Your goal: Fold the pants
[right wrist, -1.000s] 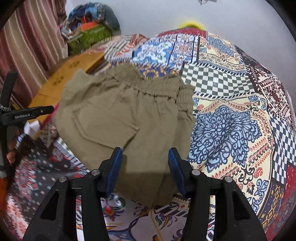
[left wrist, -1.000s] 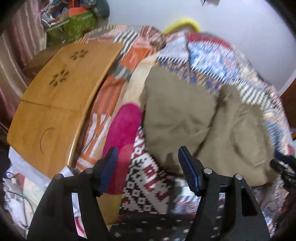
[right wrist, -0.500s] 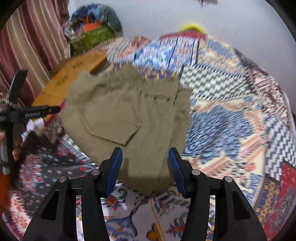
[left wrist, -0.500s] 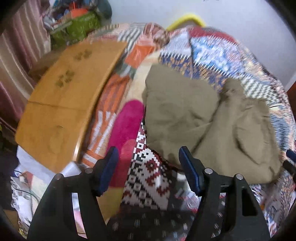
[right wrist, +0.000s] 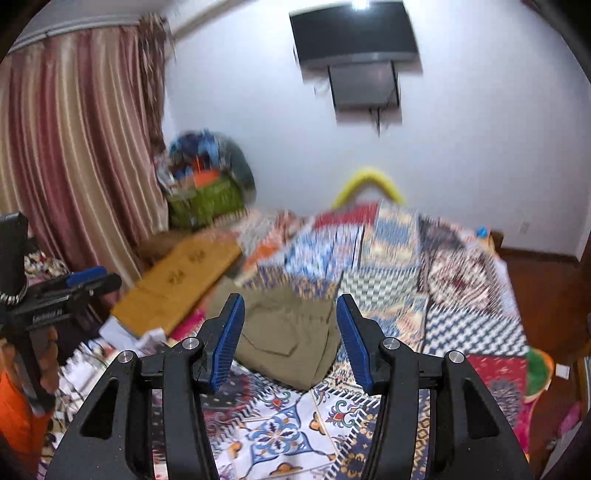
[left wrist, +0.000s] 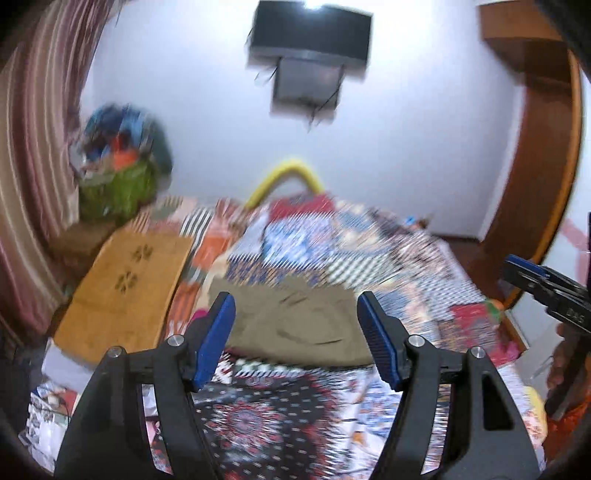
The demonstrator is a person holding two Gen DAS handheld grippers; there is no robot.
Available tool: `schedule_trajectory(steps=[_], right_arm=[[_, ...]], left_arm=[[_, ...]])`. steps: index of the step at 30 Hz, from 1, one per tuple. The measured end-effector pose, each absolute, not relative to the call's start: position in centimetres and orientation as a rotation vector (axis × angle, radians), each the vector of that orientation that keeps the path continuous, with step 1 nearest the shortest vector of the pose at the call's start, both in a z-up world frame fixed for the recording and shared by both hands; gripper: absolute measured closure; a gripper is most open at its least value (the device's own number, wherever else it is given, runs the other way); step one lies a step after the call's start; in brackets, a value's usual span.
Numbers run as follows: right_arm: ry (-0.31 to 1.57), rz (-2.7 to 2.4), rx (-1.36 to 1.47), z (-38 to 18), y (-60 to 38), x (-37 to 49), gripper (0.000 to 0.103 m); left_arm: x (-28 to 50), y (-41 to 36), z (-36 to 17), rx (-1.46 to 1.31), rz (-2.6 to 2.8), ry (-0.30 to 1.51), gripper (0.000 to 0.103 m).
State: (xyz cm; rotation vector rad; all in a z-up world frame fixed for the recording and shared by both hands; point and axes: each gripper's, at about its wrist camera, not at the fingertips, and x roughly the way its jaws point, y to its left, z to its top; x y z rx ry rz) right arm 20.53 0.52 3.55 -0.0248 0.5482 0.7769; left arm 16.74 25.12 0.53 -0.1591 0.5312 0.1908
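The olive-brown pants (left wrist: 295, 321) lie folded in a compact pile on the patterned patchwork bedspread (left wrist: 369, 251), seen again in the right wrist view as the pants (right wrist: 291, 332). My left gripper (left wrist: 297, 325) is open, raised well above and back from them, nothing between its blue pads. My right gripper (right wrist: 290, 332) is also open and empty, lifted away from the pile. Each gripper shows at the edge of the other's view: the right gripper (left wrist: 546, 291), the left gripper (right wrist: 62, 291). Both pictures are motion-blurred.
A wooden lap table (left wrist: 125, 291) lies on the bed's left side. A heap of clothes and a green bag (right wrist: 207, 184) stands by the striped curtain (right wrist: 74, 147). A wall-mounted TV (right wrist: 354, 33) hangs ahead. A yellow curved bar (left wrist: 284, 177) and wooden door frame (left wrist: 535, 147) show.
Both grippers rose and tilted up from the bed, so the pants shrank in view and the wall and TV came into sight. Both stayed open and empty.
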Motion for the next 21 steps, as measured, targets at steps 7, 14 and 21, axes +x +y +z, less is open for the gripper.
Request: schedule_trajectory(steps=[7,14,21], right_arm=[[0.375,0.803,0.021,9.1,-3.8,13.0,0.055],[0.238,0.81,0.033,11.5,-6.7,6.7,0.048],[0.203,0.797,0.041,10.3,-6.4,5.0,0.026]], left_arm=[[9.0,18.7,6.2,-0.14,0.166,0.338,0.028],[2.4,14.0,8.2,-0.104,0.182,0.206,0.016],[-1.4,12.2,8.7,-0.112,0.2,0.143,0.002]])
